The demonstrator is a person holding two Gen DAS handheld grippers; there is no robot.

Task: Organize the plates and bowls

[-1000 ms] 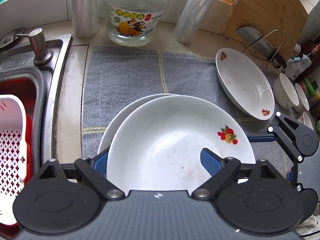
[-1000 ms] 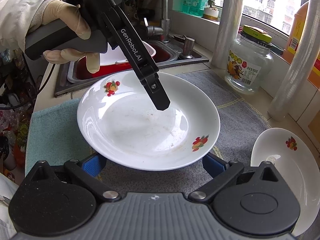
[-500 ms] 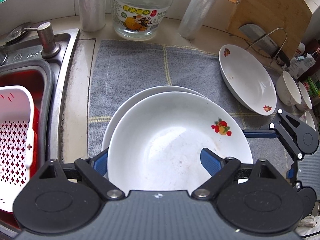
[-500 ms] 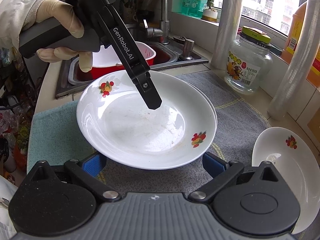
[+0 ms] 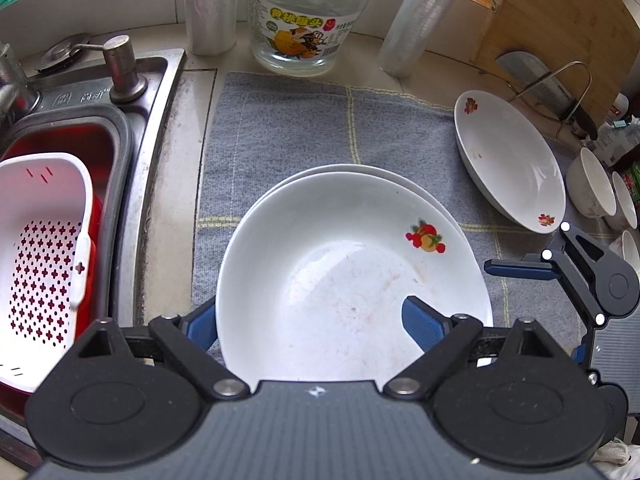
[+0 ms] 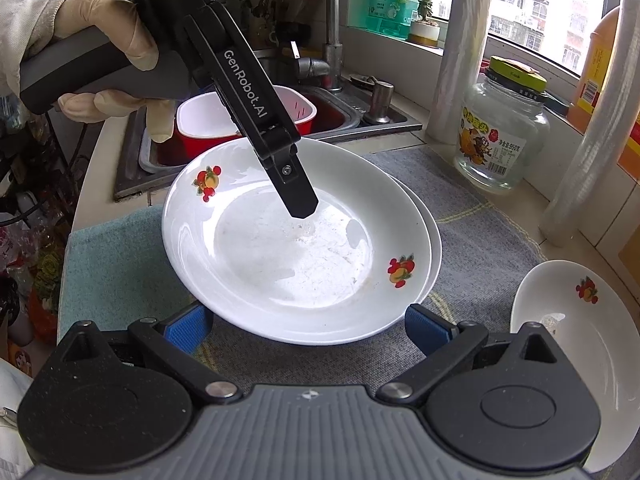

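My left gripper [image 5: 312, 320] is shut on the near rim of a white deep plate [image 5: 344, 280] with fruit prints, one finger inside and one under it. It holds this plate just above a second white plate [image 5: 420, 188] that lies on the grey dish mat [image 5: 280, 128]. In the right wrist view the held plate [image 6: 288, 248] overlaps the lower plate [image 6: 434, 240], with the left gripper's finger [image 6: 296, 192] over its middle. My right gripper [image 6: 308, 328] is open and empty in front of the plates. A third plate [image 5: 508, 164] lies at the right.
Several small white bowls [image 5: 592, 188] stand at the far right. A glass jar [image 5: 304, 20], two plastic-wrap rolls [image 5: 210, 4] and a cutting board [image 5: 560, 28] line the back. The sink [image 5: 80, 128] with a red and white colander [image 5: 36, 252] is on the left.
The held plate has moved left and lower, so it lines up more closely over the plate on the mat. The right gripper has stayed in place.
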